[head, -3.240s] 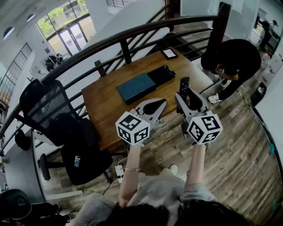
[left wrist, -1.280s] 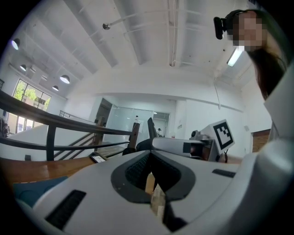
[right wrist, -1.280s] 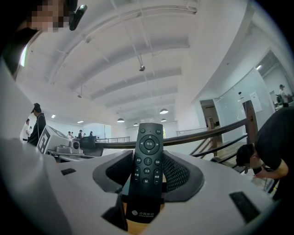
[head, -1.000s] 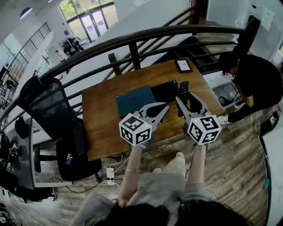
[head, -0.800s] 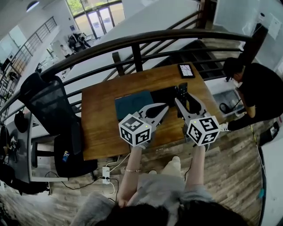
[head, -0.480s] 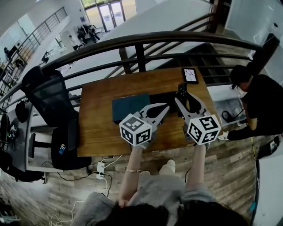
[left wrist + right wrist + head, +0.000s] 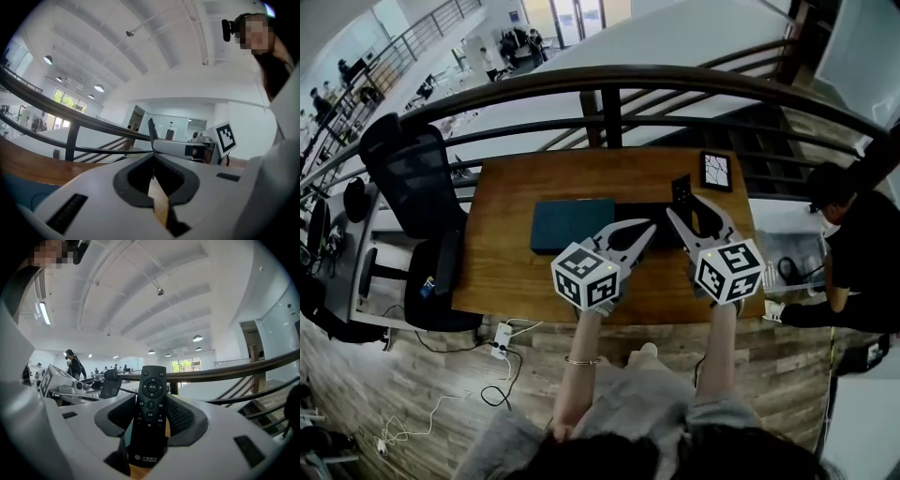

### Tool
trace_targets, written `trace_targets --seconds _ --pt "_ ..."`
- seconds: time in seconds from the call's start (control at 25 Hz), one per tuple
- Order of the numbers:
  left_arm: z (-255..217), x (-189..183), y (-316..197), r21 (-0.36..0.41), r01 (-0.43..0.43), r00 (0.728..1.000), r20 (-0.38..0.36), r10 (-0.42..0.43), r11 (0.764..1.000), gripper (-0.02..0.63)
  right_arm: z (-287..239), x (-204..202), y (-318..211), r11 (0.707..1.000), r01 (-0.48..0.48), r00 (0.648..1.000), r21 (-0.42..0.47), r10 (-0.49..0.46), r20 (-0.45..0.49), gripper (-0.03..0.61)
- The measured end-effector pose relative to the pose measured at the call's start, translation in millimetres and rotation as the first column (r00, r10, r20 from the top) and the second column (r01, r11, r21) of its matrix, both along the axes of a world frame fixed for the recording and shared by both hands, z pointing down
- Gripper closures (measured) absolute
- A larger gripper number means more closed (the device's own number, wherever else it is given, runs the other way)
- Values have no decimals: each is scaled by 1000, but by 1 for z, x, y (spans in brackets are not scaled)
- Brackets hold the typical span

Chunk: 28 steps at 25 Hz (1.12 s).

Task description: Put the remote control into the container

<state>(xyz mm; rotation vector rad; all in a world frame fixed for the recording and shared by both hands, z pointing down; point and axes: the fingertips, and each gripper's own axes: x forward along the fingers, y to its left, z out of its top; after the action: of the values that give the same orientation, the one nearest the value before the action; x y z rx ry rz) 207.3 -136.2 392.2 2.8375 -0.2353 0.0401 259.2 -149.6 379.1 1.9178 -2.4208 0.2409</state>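
Two grippers: right gripper [image 7: 151, 397] clamped on upright remote control [image 7: 149, 427]; left gripper [image 7: 153, 157] jaws together, empty. Black container [image 7: 642, 208] on far table [image 7: 502, 267], partly hidden.

The wooden desk [image 7: 511, 272] by the railing [image 7: 609, 80] carries a flat teal case [image 7: 572, 223] left of its middle, a low black container [image 7: 661, 208] just beside that on the right, and a small tablet [image 7: 715, 171] lying alone at the far right corner.
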Motion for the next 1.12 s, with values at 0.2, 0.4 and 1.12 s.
trace_targets --seconds 0.2,0.4,1.12 --pt "14 4 -6 -25 62 998 9 -62 998 611 16 6 -12 998 62 998 -31 -63 -12 367" --pt "34 -2 -23 -62 93 995 37 -91 994 611 35 0 -31 992 105 994 -67 -106 -12 367" --pt "83 8 -50 -189 104 991 101 -86 976 611 84 5 -68 954 201 972 -222 -223 -77 367"
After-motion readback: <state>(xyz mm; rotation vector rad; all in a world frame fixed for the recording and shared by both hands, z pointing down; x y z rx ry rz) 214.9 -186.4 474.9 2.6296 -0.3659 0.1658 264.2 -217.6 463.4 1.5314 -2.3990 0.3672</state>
